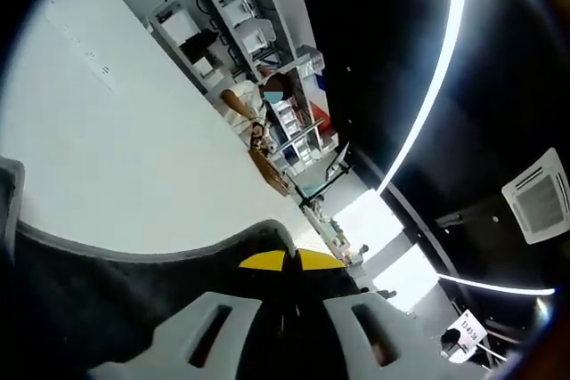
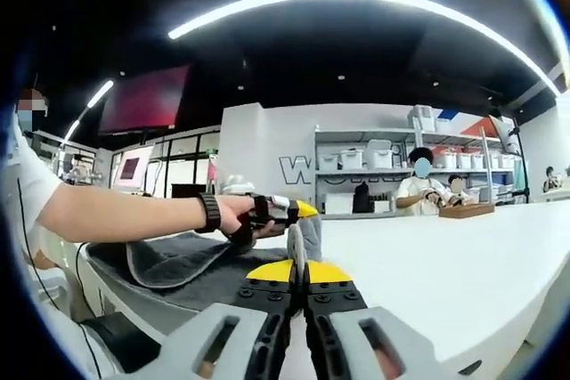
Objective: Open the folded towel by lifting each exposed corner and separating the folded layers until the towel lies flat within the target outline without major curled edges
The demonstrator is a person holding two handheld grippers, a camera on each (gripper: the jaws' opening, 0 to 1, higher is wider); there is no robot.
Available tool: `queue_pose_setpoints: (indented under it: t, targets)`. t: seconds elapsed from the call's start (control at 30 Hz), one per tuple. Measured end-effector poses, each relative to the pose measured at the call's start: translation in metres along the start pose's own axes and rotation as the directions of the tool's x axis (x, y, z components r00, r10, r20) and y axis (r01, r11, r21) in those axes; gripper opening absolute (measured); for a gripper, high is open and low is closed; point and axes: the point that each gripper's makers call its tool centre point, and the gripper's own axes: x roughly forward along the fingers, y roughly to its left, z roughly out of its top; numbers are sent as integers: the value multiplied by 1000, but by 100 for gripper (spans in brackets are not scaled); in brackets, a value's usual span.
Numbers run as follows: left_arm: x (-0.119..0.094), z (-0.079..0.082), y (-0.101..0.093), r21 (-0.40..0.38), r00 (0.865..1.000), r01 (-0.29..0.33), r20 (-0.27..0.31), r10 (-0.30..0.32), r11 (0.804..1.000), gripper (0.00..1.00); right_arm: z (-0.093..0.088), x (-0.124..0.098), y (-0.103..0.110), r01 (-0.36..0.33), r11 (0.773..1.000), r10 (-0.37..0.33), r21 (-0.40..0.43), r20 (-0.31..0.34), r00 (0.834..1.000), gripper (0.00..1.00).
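At the near edge of the white table, your right gripper is clamped on a thin raised edge of the dark grey towel; the jaws stand together with the fabric pinched upright between the yellow tips. That hold looks like a corner lift, meant to peel 1 layer off the fold.

Your left gripper shows in the right gripper view, held in your hand just beyond the pinched edge, low over the towel. Whether it grips cloth from that angle, cannot tell. In the left gripper view, the left gripper has its jaws together, yellow tips touching, with a dark fold of towel rising around and between them, so it likely pinches fabric too.

Both grippers sit close together on the same stretch of edge, probably to pull the 2 layers apart.

Towel lies bunched and curled at the table's left corner, partly over the edge, far from flat. No target outline visible.

People stand at shelving behind, well apart.
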Motion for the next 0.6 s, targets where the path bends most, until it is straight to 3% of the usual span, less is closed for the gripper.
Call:
queue_pose_setpoints:
  t: [0.2,0.6]
  targets:
    - [6,-3,-3,-18,1000,18,-20,-18,1000,4,-2,1,-1,10,1000,-10,1,-12,1000,0]
    - [9,-12,-7,-18,997,43,-62,-44,999,22,4,2,-12,57,998,-57,-13,-4,998,0]
